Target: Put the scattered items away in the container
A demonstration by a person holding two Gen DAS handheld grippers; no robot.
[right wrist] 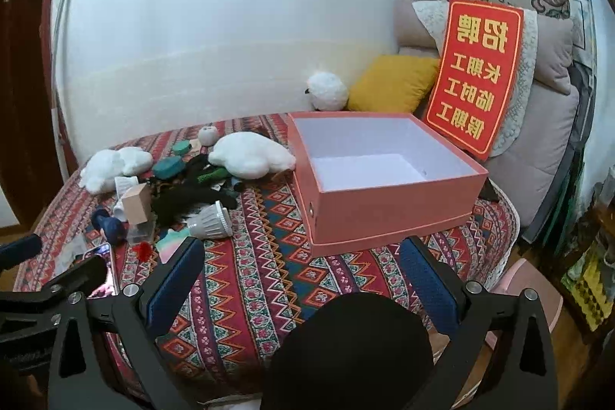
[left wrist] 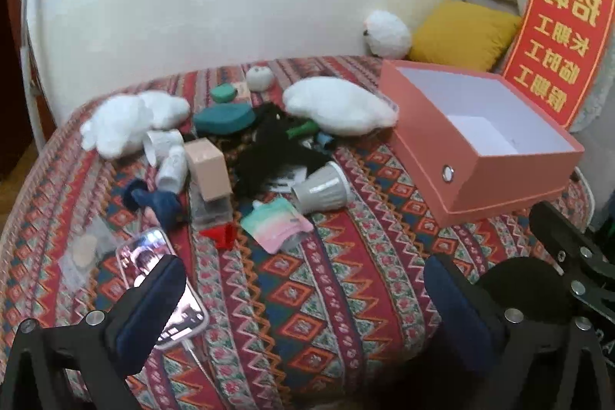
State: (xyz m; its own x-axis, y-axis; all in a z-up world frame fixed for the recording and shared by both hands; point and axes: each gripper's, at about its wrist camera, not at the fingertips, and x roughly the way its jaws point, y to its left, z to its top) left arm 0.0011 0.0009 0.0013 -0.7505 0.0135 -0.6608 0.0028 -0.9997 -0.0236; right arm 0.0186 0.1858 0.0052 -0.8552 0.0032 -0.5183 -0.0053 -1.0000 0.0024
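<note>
The left gripper [left wrist: 303, 298] hovers above the patterned cloth [left wrist: 307, 294] with its jaws spread wide and nothing between them; its left finger hangs over a phone [left wrist: 161, 283] lying face up near the cloth's front left. The right gripper [right wrist: 301, 289] is likewise spread and empty, over bare cloth just in front of the pink box [right wrist: 384, 202]. The box stands open on the right side of the cloth, white inside, with nothing in it. The scattered items lie in a heap to its left: a grey cup [left wrist: 323, 189] on its side, a pastel pouch [left wrist: 278, 223] just in front of it, a black fluffy thing [left wrist: 276, 152], a tan carton [left wrist: 209, 168], a white bottle [left wrist: 173, 168], a dark blue cloth piece [left wrist: 157, 204], a teal case [left wrist: 225, 118] and two white plush lumps [left wrist: 338, 104] [left wrist: 130, 120], the larger one touching the box's left wall. Behind the box a red sign [right wrist: 476, 75] leans on the cushions beside a yellow pillow [right wrist: 392, 83].
</note>
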